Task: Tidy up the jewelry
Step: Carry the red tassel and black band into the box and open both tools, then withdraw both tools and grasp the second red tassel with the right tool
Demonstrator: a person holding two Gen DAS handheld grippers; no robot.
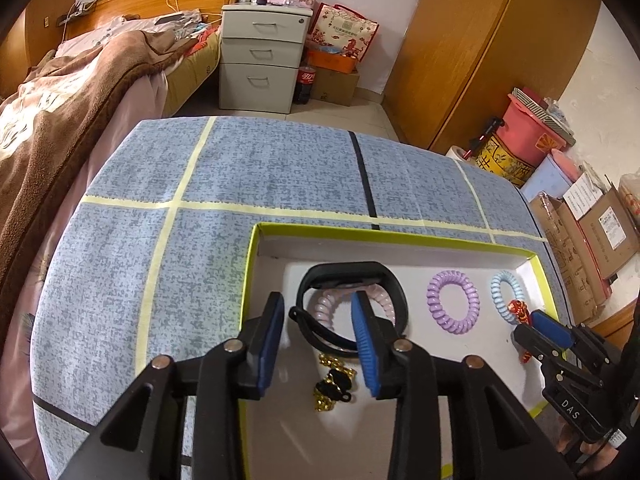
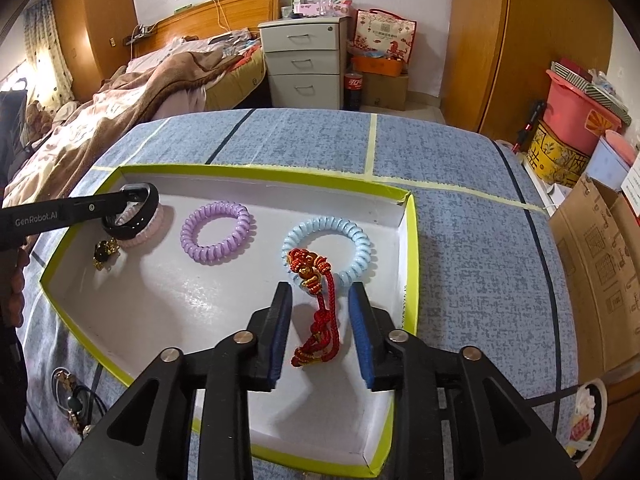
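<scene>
Left wrist view. Left gripper (image 1: 320, 344) hangs over the left part of the shallow box (image 1: 250, 264), fingers spread wide, gripping nothing. Between and beyond the blue pads: black band (image 1: 352, 276) lying over a pink coil tie (image 1: 326, 306); both sit close to the box's far-left corner, little room to the wall there. Nearer the camera, a gold-and-black charm (image 1: 334, 386) lies alone on the white floor. Purple coil tie (image 1: 453, 302) sits mid-box with bare floor all round it. Blue coil tie (image 1: 505, 290) lies near the right wall. Right gripper (image 1: 532, 332) comes in at the right rim, by the red cord bracelet (image 1: 519, 312). Box rests on the blue tablecloth (image 1: 240, 168), with a wide margin of cloth to the left and far edges.

Right wrist view. Right gripper (image 2: 320, 332) fingers wide apart, straddling the red cord bracelet (image 2: 316, 320) without touching it. The bracelet's knotted end overlaps the blue coil tie (image 2: 360, 244). Right pad stands near the box's right wall (image 2: 412, 264). Purple coil tie (image 2: 216, 232) lies apart, in open floor. Left gripper (image 2: 132, 200) reaches the black band (image 2: 138, 222) at the far left.
</scene>
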